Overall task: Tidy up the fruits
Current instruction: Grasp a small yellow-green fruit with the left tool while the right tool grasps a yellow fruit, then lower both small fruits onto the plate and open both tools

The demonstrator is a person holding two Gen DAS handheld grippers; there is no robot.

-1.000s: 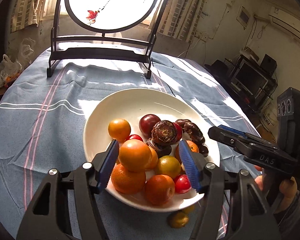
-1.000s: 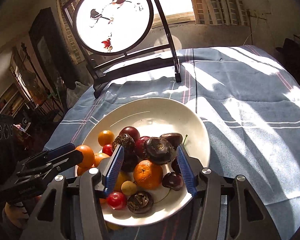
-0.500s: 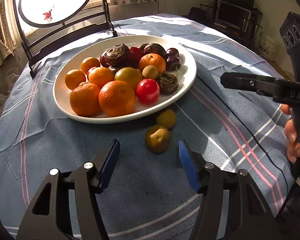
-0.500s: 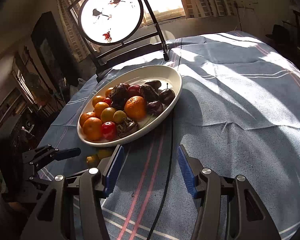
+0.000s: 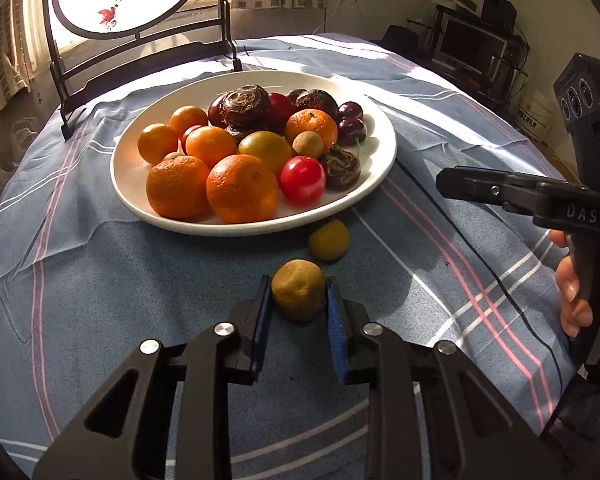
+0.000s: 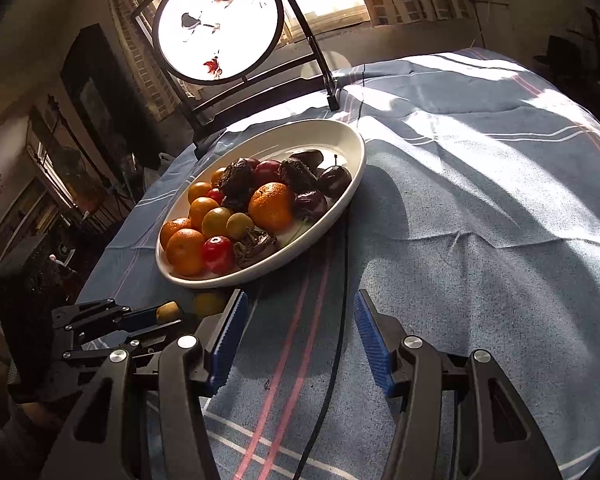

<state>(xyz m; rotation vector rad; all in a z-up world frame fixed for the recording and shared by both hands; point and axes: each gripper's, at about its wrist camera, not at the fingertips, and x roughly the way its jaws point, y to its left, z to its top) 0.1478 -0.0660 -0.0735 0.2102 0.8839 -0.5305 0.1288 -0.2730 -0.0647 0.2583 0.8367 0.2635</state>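
A white plate (image 5: 382, 168) holds oranges, a red fruit, dark fruits and small brown ones. It also shows in the right wrist view (image 6: 352, 148). Two small yellow-green fruits lie on the cloth in front of it. My left gripper (image 5: 296, 300) is shut on the nearer one (image 5: 298, 294), which rests on the cloth. The other small fruit (image 5: 329, 239) lies just beyond, by the plate's rim. My right gripper (image 6: 298, 336) is open and empty above the cloth, right of the plate. It also shows at the right of the left wrist view (image 5: 500, 192).
A round painted screen on a dark stand (image 5: 140, 40) stands behind the plate. The table has a blue striped cloth (image 6: 480, 200). Shelves with a screen (image 5: 472, 46) stand at the far right.
My left gripper has dropped to the cloth and closed on the nearer small fruit. My right gripper has drawn back from the plate and stays open.
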